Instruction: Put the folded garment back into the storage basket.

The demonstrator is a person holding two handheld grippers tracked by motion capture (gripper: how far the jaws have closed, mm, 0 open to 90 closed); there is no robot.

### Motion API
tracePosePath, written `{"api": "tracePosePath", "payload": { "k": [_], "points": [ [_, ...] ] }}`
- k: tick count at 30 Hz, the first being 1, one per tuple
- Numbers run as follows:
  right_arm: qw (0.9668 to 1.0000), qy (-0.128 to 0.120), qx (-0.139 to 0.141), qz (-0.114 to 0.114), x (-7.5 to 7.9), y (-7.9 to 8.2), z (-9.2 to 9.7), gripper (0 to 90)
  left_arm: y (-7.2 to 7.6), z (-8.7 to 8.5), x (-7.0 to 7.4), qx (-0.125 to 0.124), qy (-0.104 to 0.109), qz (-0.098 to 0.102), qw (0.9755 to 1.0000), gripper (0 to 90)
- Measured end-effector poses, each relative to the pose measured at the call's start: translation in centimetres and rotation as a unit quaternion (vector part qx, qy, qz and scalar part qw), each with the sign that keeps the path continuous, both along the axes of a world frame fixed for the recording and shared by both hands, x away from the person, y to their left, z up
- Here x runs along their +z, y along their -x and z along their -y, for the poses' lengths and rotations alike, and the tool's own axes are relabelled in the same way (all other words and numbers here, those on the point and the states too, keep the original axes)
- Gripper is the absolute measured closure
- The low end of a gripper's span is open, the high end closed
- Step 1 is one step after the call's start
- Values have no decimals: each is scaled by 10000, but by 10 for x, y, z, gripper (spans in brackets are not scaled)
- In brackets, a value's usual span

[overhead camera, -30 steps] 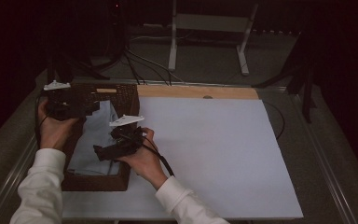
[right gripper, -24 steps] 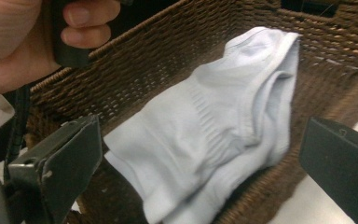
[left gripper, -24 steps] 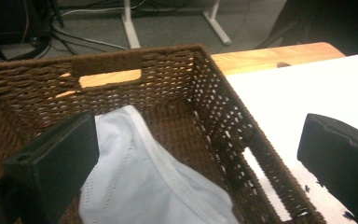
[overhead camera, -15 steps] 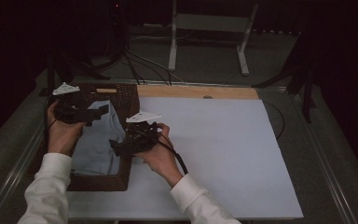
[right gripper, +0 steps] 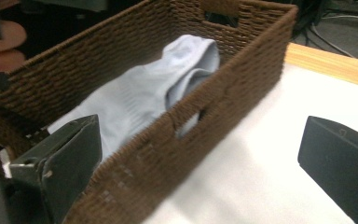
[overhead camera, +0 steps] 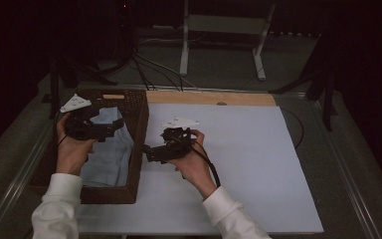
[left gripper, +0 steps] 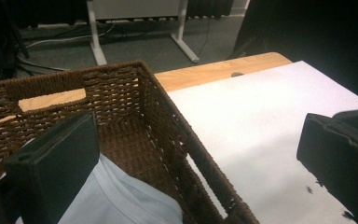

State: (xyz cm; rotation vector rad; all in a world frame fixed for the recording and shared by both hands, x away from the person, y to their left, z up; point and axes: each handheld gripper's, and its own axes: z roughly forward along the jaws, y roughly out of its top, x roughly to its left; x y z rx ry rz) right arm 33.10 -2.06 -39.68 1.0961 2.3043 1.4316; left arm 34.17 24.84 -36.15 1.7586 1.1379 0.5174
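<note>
A brown wicker basket stands at the table's left with a light blue cloth lying crumpled inside. My left gripper hovers over the basket's far half, open and empty; its jaws straddle the basket's right wall above the cloth. My right gripper is just outside the right wall over the white board, pointing at the basket. It is open with nothing between its jaws. From the right gripper view I see the basket and the cloth close up.
A large white board covers the table right of the basket, with a wooden strip along its far edge. A white stand and cables lie on the floor beyond the table. Dark surroundings flank both sides.
My right gripper moved right, from above the basket's cloth to over the white board beside the wall. My left gripper shifted slightly right and nearer. The cloth stayed in the basket.
</note>
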Motion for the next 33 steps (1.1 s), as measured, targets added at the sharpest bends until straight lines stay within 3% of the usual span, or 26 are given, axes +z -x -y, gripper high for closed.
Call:
{"api": "tracePosePath", "payload": {
  "k": [12,16,33],
  "points": [
    [9997,-41,-208,109,4,2,35,0,20,18,-2,-207,21,140,9997,0],
    [9995,-64,-282,129,3,3,46,0,26,23,-3,-248,-127,233,9993,0],
    [9981,-174,-573,174,-6,4,106,0,56,32,-17,-321,-148,450,9984,0]
  ]
}}
